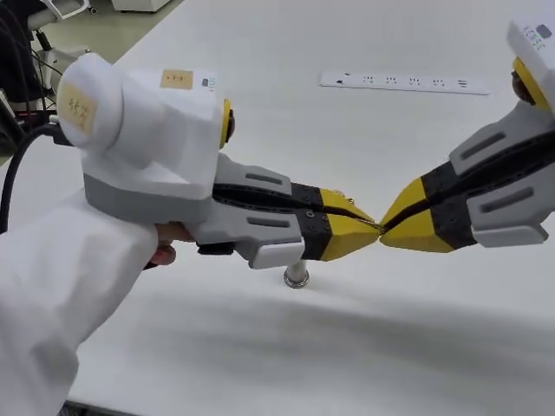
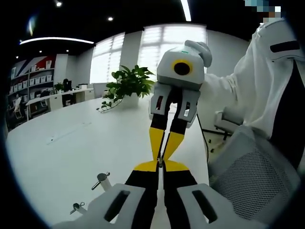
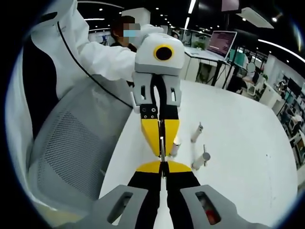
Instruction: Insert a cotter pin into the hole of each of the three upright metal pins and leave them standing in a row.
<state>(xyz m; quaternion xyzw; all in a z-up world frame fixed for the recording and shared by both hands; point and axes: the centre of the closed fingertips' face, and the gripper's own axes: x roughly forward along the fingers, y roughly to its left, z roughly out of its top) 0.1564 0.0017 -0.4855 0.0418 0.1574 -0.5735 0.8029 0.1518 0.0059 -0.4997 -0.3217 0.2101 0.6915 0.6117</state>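
Left gripper (image 2: 160, 166) jaws closed, yellow tips meeting the right gripper (image 2: 162, 156) tip to tip; its jaws closed too. On the white table (image 2: 57, 157), lower left: one metal pin (image 2: 101, 180), second metal pin (image 2: 77, 208) near it. Potted plant (image 2: 127, 85) beyond.

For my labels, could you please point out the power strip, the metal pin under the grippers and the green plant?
power strip (image 1: 403, 82): head view, middle of its white body.
metal pin (image 1: 296, 277): head view, its visible lower end.
green plant (image 2: 129, 82): left gripper view, its leaves.
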